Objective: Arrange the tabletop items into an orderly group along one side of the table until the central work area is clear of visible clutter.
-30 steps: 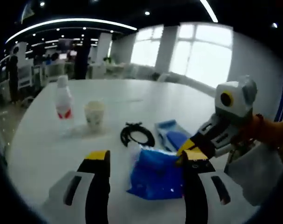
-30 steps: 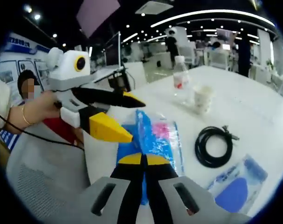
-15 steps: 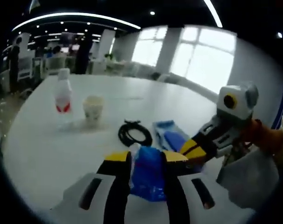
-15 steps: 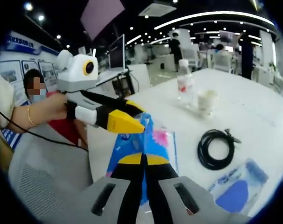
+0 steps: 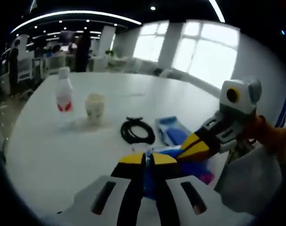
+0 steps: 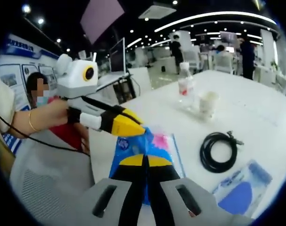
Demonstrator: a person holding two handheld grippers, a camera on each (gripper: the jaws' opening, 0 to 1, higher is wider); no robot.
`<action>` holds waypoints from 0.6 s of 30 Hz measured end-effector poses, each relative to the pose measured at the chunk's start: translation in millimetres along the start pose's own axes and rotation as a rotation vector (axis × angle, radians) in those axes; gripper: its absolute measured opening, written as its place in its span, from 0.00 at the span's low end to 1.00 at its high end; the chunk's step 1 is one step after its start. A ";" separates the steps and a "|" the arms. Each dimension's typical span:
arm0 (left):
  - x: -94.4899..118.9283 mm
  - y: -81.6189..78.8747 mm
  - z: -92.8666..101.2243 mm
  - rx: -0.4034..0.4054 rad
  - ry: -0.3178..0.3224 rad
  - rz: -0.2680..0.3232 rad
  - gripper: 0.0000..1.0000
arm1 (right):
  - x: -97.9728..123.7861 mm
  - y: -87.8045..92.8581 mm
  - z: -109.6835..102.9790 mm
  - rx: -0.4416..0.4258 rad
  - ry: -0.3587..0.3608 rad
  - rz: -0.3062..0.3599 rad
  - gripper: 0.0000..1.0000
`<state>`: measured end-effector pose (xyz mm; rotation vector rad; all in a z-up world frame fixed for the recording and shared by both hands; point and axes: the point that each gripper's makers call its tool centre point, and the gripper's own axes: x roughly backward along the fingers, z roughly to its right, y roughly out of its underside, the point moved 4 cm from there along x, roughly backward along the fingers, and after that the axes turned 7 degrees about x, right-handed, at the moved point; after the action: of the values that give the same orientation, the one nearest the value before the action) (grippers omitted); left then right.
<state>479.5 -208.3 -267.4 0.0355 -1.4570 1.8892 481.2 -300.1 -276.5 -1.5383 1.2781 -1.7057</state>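
A blue plastic packet (image 6: 135,145) with a pink patch lies near the white table's (image 6: 256,122) near edge, and both grippers hold it. My right gripper (image 6: 143,159) is shut on its near edge. My left gripper (image 6: 132,129) comes in from the left, shut on the packet's far edge. In the left gripper view my left gripper (image 5: 149,157) is shut with the blue packet (image 5: 180,154) pinched between its tips, and my right gripper (image 5: 191,145) reaches in from the right. Further out stand a clear bottle (image 5: 63,96) and a paper cup (image 5: 95,106).
A coiled black cable (image 6: 219,149) and a second blue pouch (image 6: 241,187) lie right of the packet. The bottle (image 6: 184,86) and cup (image 6: 208,103) stand beyond. A grey mesh chair (image 6: 36,181) and a seated person's arm (image 6: 36,117) are at the table's edge.
My left gripper's jaws, wide open around the blue packet a second ago, have come together on it. The right gripper has stayed shut on the packet.
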 end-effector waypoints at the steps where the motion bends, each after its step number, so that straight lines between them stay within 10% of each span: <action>1: 0.4 -0.7 -0.3 0.004 -0.003 0.004 0.01 | 0.0 -0.7 0.3 -0.007 0.002 0.004 0.01; 9: 6.3 -10.4 -6.6 0.068 -0.031 0.070 0.00 | 3.4 -16.4 9.9 -0.065 0.074 0.089 0.06; 18: 14.0 -19.0 -20.7 0.086 -0.114 0.135 0.00 | 7.6 -22.0 23.6 -0.091 0.171 0.125 0.42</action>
<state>488.1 -181.8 -252.9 0.0892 -1.4858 2.0883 506.6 -304.3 -255.5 -1.3535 1.5242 -1.7504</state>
